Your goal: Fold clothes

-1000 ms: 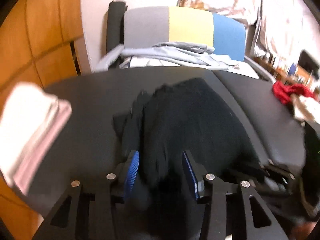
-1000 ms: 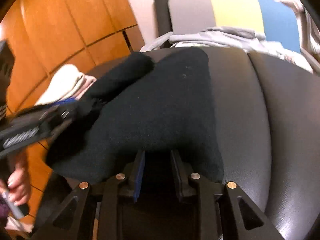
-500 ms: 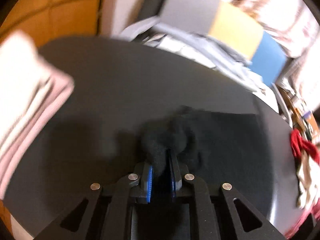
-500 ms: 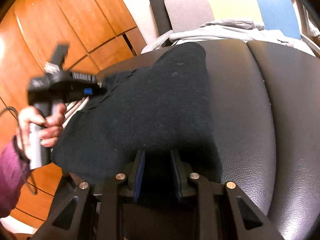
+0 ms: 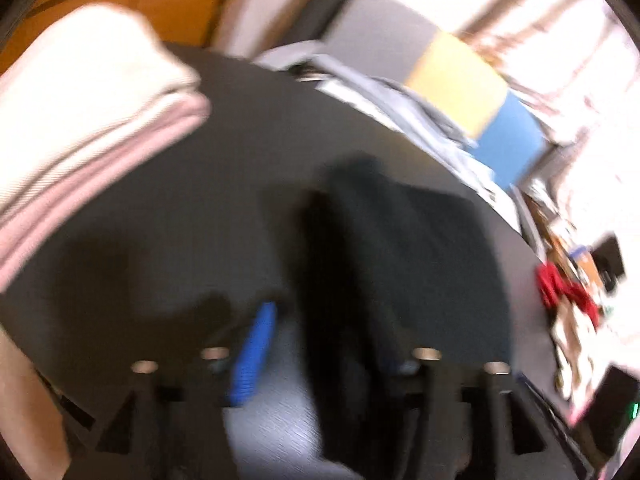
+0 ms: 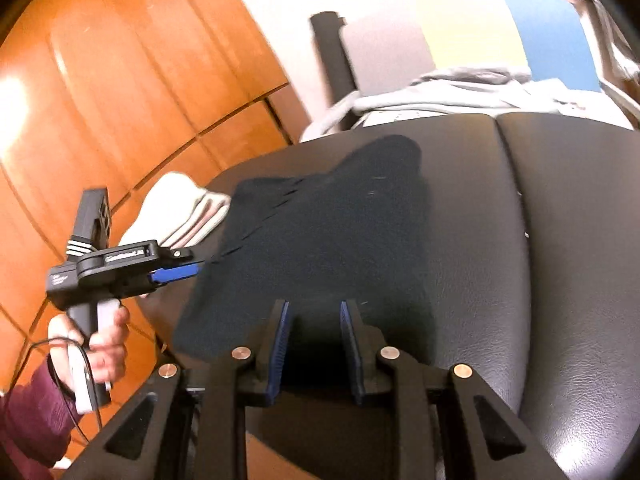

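A black garment (image 6: 328,240) lies spread on the black leather seat (image 6: 560,240). My right gripper (image 6: 315,350) is shut on its near edge, and dark cloth fills the gap between the blue pads. In the right wrist view, my left gripper (image 6: 196,268) sits at the garment's left edge, held by a hand in a maroon sleeve. The left wrist view is blurred. In it my left gripper (image 5: 326,344) has its jaws opening. A fold of the black garment (image 5: 400,248) lies between them, clear of the blue left pad (image 5: 256,356) and hiding the right finger.
Folded white and pink towels (image 5: 80,120) are stacked at the seat's left edge. Grey clothes (image 6: 460,88) are piled behind the seat, in front of a grey, yellow and blue chair back (image 6: 472,28). Wooden panels (image 6: 120,80) stand to the left. A red cloth (image 5: 560,292) lies far right.
The left gripper, pinching a bunched corner half a second ago, has spread its jaws and slid to the garment's left edge. The garment lies flatter. The right gripper rose slightly, still gripping.
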A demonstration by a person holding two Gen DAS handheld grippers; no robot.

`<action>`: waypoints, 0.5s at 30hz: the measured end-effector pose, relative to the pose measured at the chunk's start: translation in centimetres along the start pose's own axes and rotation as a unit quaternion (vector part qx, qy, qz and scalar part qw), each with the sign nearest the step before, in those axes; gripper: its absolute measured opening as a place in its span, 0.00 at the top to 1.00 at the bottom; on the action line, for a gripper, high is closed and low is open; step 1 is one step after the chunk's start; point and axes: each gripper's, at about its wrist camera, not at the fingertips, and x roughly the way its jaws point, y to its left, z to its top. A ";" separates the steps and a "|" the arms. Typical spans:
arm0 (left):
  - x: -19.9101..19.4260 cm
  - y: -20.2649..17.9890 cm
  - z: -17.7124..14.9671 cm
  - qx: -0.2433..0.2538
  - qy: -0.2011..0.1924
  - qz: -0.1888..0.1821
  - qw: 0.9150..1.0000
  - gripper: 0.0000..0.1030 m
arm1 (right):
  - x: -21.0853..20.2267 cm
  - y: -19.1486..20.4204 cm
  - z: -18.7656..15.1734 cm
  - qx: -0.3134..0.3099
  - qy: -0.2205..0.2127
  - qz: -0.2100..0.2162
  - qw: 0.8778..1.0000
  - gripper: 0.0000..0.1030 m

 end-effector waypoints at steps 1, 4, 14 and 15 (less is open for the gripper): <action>-0.3 -1.2 -0.7 0.019 -0.006 -0.013 1.000 0.35 | 0.5 0.8 -0.1 -0.015 0.012 -0.006 1.000 0.75; 1.4 -5.3 -1.7 0.085 -0.014 0.034 0.996 0.35 | 2.4 2.0 -0.9 -0.032 0.039 -0.012 0.999 0.75; 3.7 -1.1 -3.4 0.044 0.041 0.028 0.998 0.73 | -0.2 0.1 -5.3 0.072 0.065 0.061 0.993 0.74; 3.6 -1.0 -3.5 0.028 0.046 0.017 0.998 0.75 | -0.6 -1.1 -5.4 0.105 0.059 0.077 0.990 0.74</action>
